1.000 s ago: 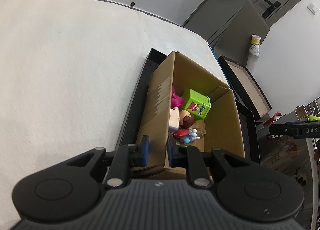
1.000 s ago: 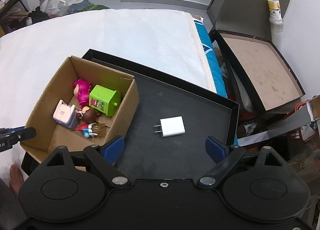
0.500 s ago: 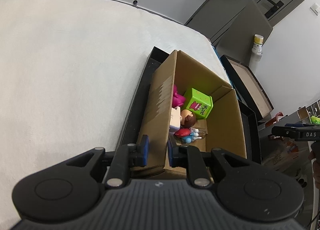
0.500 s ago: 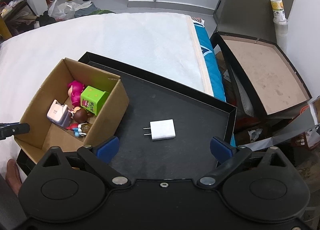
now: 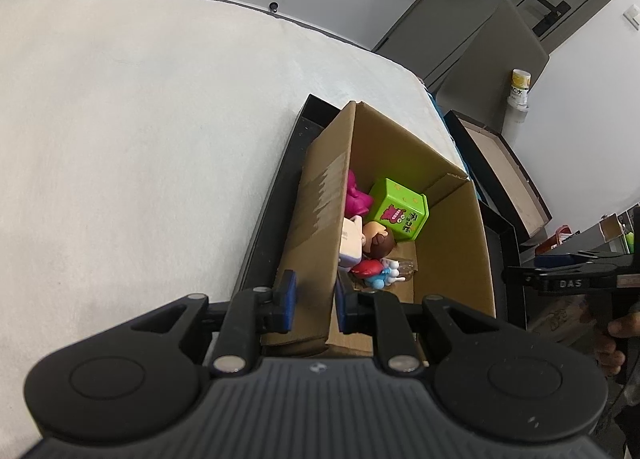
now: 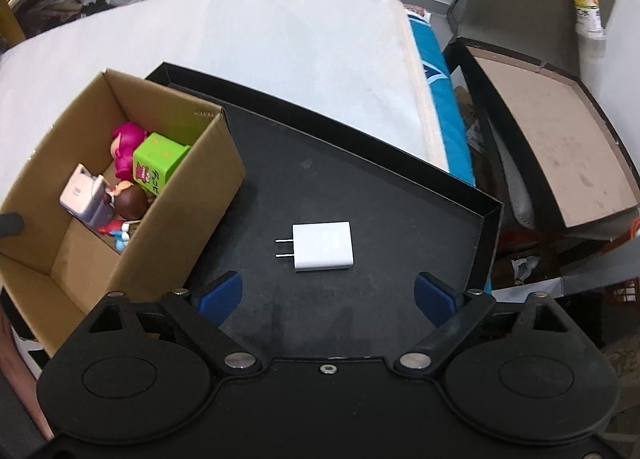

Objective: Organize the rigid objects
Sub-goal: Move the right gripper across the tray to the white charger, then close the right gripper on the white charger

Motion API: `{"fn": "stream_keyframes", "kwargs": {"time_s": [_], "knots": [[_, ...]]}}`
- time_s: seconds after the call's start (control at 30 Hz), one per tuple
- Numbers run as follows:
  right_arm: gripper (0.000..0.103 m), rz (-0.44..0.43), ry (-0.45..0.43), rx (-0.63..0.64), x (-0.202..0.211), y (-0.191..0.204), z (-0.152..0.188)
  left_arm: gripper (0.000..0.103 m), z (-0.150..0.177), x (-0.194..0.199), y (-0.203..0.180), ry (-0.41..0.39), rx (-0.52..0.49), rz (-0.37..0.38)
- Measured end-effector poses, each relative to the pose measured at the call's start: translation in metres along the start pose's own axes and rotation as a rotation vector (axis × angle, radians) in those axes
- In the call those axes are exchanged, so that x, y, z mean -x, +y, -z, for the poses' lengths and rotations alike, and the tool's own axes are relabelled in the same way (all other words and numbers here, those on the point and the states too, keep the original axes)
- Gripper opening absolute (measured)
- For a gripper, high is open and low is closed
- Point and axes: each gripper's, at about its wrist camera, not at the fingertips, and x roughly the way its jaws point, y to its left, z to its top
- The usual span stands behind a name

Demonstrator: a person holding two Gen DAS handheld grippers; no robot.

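A cardboard box [image 5: 448,251] stands in the left part of a shallow black tray [image 6: 360,187]. Inside it are a green cube [image 5: 400,215], a pink figure [image 5: 356,195], a brown-haired doll head and other small toys. My left gripper [image 5: 314,295] is shut on the box's near left wall, one pad outside and one inside. A white plug charger [image 6: 323,246] lies flat on the tray floor, right of the box [image 6: 192,227]. My right gripper [image 6: 328,291] hovers just short of the charger, jaws wide and closing, with nothing between the pads.
The tray rests on a white cloth-covered table [image 5: 140,139]. Past the table's right edge stand an open black box with a brown inside [image 6: 560,147] and a yellow-capped bottle [image 6: 586,7]. A blue cloth [image 6: 436,99] hangs at that edge. Shoes lie on the far floor.
My right gripper has come down and closer to the charger, which now sits larger and nearer its fingers. The left gripper keeps its hold on the box wall, unmoved.
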Motion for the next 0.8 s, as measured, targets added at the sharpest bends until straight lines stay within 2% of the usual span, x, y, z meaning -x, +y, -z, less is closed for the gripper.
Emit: {"fn": "stream_keyframes", "kwargs": {"time_s": [0.43,0.8], "knots": [[0.091,-0.041,0.027,-0.011,-0.043,0.004,-0.008,0.018,0.000,-0.002,-0.002,-0.004,-0.004,-0.006],[0.091,-0.015,0.062,-0.031,-0.074,0.010,-0.009,0.018,-0.001,-0.005,-0.001,-0.004,-0.004,-0.001]]}}
